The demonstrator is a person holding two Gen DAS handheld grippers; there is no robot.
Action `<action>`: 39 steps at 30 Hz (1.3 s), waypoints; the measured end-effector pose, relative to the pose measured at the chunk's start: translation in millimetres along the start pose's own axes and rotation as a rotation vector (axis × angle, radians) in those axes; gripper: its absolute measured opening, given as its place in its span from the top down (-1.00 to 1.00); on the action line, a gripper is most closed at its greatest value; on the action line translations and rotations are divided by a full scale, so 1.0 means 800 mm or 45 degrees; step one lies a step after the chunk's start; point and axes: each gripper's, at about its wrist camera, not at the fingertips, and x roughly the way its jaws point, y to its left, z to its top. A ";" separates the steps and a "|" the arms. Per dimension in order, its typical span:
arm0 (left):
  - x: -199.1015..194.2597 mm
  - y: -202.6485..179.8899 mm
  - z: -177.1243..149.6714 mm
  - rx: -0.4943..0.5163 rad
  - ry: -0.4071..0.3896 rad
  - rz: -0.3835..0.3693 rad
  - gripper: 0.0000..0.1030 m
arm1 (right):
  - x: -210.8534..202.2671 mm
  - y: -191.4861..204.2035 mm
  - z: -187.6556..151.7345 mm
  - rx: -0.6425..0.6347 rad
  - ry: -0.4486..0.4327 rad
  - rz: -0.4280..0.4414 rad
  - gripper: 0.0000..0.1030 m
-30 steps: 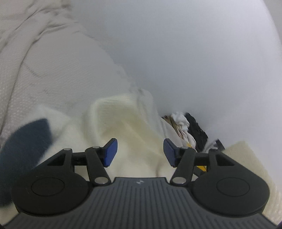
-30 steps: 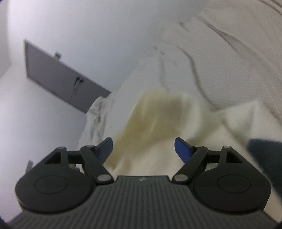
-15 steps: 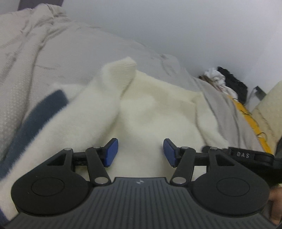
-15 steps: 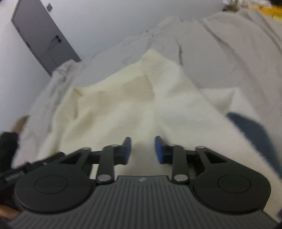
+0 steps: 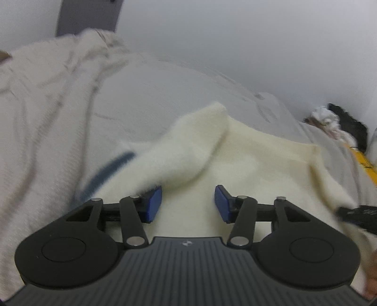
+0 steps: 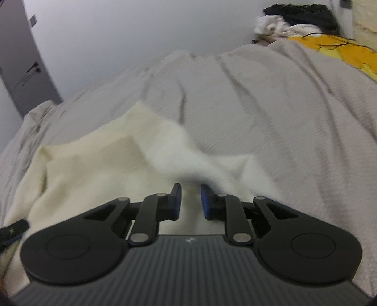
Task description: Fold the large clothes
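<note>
A fluffy cream sweater (image 5: 247,160) with a navy stripe (image 5: 110,164) lies spread on the grey bed cover (image 5: 153,94). My left gripper (image 5: 188,203) hovers low over it. Its jaws are closing with cream knit lying between them, and a folded sleeve edge rests against the left pad (image 5: 153,203). In the right wrist view the same sweater (image 6: 94,164) fills the near left. My right gripper (image 6: 191,202) is closing down to a narrow gap, pinching a raised fold of the sweater. Each view catches a black part of the other gripper at its edge.
A pile of black and white clothes (image 6: 294,21) and a yellow cloth (image 6: 341,49) sit at the far right of the bed. A crumpled beige blanket (image 5: 47,94) lies along the left. A grey door (image 6: 18,58) stands in the white wall behind.
Both views have rolled upright and swung across the bed. The right jaws went from wide apart to a narrow gap on the sweater. The left jaws narrowed a little.
</note>
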 end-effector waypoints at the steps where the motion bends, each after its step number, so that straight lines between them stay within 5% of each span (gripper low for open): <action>1: 0.000 0.000 0.002 0.024 -0.020 0.046 0.03 | -0.002 -0.005 0.003 0.005 -0.016 -0.019 0.62; 5: 0.005 0.009 0.008 0.036 -0.041 0.120 0.04 | 0.000 -0.020 0.013 0.000 -0.076 -0.139 0.61; 12: 0.015 0.019 0.024 0.080 -0.113 0.320 0.05 | 0.012 -0.052 0.022 0.121 -0.028 -0.111 0.62; 18: 0.020 0.062 0.037 -0.104 -0.032 0.216 0.05 | -0.004 -0.041 0.024 0.082 -0.067 -0.048 0.52; 29: -0.012 0.012 0.025 0.064 -0.112 0.066 0.02 | -0.005 0.022 0.024 -0.210 -0.075 0.124 0.52; 39: 0.009 -0.004 0.020 0.165 -0.054 0.084 0.02 | 0.050 0.011 0.039 -0.324 -0.002 0.045 0.60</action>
